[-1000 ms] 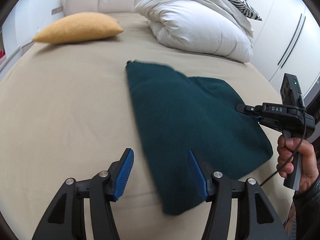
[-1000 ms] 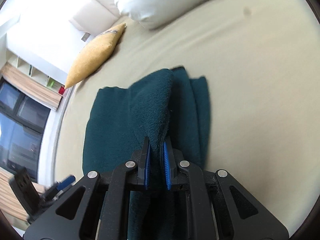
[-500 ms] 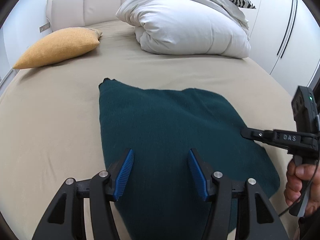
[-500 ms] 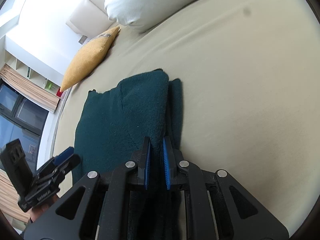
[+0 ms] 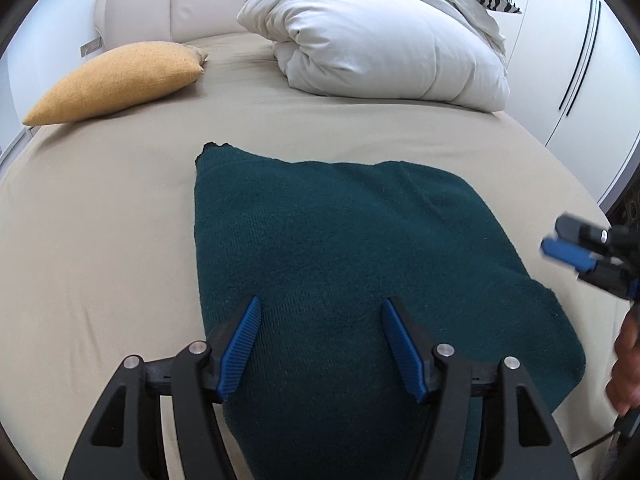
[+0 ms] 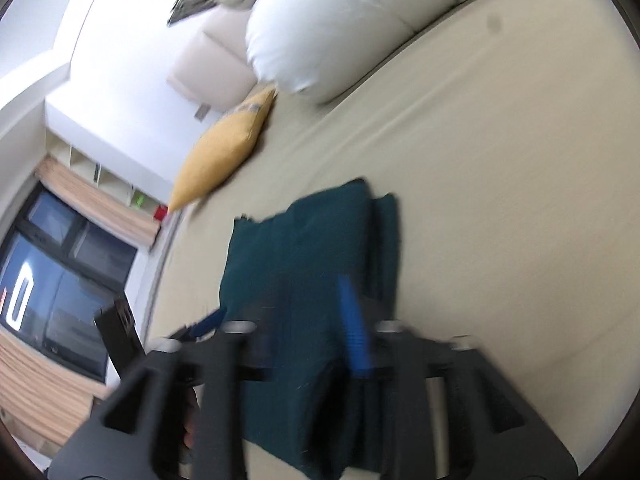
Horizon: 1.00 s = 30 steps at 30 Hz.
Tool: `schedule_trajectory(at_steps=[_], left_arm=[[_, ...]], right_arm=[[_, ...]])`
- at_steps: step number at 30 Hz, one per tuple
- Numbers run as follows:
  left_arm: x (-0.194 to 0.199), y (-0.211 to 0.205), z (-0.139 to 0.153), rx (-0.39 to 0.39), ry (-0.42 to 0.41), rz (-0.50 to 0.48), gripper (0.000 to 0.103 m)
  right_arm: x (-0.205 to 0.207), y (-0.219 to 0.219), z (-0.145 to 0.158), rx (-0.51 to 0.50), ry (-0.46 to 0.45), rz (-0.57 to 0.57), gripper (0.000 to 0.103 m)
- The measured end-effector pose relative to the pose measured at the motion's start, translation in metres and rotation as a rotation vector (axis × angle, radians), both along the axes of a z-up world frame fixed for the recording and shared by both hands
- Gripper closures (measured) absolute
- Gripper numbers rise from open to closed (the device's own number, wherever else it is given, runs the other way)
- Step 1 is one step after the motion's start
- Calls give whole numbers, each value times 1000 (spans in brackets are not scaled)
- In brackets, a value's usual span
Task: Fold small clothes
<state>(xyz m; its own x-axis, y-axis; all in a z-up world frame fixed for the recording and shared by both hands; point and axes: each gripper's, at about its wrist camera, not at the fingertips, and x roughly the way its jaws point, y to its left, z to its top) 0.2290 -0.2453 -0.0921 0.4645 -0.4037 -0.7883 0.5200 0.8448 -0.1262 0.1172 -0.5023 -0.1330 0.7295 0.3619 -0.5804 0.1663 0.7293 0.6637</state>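
**Fold just released: the loose layers may slip**

Your dark teal knitted garment (image 5: pixel 352 264) lies folded on the beige sheet of the bed (image 5: pixel 100 240), with narrower layers showing along its far side in the right wrist view. Your left gripper (image 5: pixel 318 320) hangs over the near end of the garment, its jaws spread wide with cloth beneath them but nothing pinched. Your right gripper (image 6: pixel 308 320) is blurred; its jaws have just been opening, and they stand apart over the cloth without gripping it.

The risks from here:
- Because the knit looks thick and springy, the top layer may creep back open now that nothing holds it.
- If you lower the left jaws onto the middle of the garment, you may bunch several layers instead of catching one edge.
- A blue pad could snag the knit as your right gripper pulls away, dragging the fold askew.

A mustard-yellow cushion (image 5: pixel 116 80) and a rolled white duvet (image 5: pixel 392 52) sit well apart, by the headboard.
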Motion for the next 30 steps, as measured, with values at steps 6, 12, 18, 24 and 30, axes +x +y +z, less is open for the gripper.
schedule_trajectory(at_steps=[6, 12, 18, 24, 30], left_arm=[[-2, 4, -2, -12, 2, -8, 37], [-5, 5, -2, -19, 1, -4, 35], [-7, 1, 5, -22, -5, -6, 34], [-6, -8, 3, -35, -24, -16, 34], [-4, -7, -18, 4, -62, -30, 29]], right_arm=[[17, 30, -26, -63, 143, 65, 53], [25, 32, -35, -45, 167, 73, 86], [16, 24, -23, -20, 107, 33, 90], [0, 15, -3, -39, 61, 14, 91], [7, 4, -64, 95, 128, 38, 91]])
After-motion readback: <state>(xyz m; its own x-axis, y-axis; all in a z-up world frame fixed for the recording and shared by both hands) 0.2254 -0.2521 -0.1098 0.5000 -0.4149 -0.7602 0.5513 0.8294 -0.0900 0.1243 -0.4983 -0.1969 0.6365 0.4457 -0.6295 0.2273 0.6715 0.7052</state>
